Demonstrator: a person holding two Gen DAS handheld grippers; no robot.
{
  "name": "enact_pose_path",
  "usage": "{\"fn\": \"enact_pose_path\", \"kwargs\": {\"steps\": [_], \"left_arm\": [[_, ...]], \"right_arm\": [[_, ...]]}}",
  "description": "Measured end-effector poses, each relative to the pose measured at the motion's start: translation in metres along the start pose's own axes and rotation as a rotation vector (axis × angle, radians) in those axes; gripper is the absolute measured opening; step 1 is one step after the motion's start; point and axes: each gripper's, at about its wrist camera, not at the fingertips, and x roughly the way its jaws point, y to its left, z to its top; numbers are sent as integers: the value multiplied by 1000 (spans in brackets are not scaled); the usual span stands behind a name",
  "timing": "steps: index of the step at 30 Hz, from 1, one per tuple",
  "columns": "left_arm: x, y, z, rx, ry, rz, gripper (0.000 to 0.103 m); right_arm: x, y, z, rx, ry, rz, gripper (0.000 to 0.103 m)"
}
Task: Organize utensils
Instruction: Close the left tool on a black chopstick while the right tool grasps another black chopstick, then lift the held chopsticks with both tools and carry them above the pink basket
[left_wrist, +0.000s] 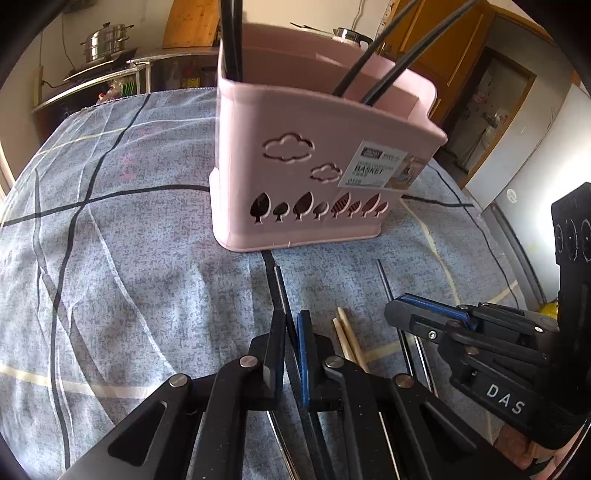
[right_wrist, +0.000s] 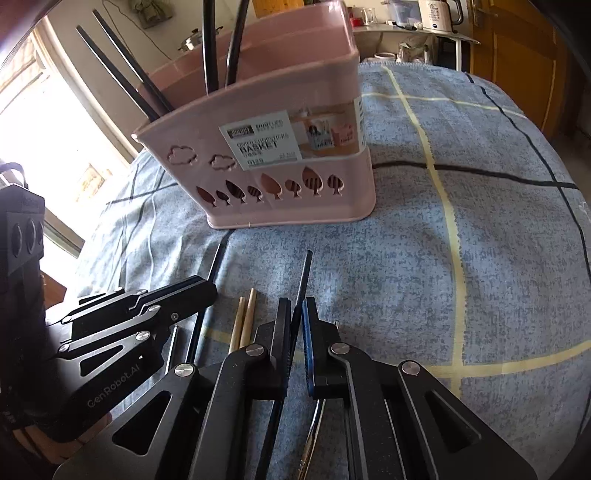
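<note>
Left gripper (left_wrist: 291, 325) jaws clenched on black chopstick (left_wrist: 279, 284), right gripper (right_wrist: 297, 314) likewise on second black chopstick (right_wrist: 306, 266), pink cut-out basket (left_wrist: 314, 177) beyond.

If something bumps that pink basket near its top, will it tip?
Probably fairly easily. The pink basket looks like thin, perforated plastic, so likely light. Long black chopsticks lean above its rim, adding leverage. The cloth underneath may resist sliding, favouring tipping.
</note>
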Motion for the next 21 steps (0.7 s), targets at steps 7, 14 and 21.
{"fn": "enact_pose_path", "kwargs": {"steps": [7,14,21], "left_arm": [[-41,-8,10,2,-83,-36,5],[-92,-18,26,25,-172,-70,4],[-140,-36,41,76,-260,-73,4]], "right_arm": [[-33,6,11,-13,-87,20,5],[-76,16,25,-44,-188,35,5],[-117,29,37,-79,-294,36,5]]}}
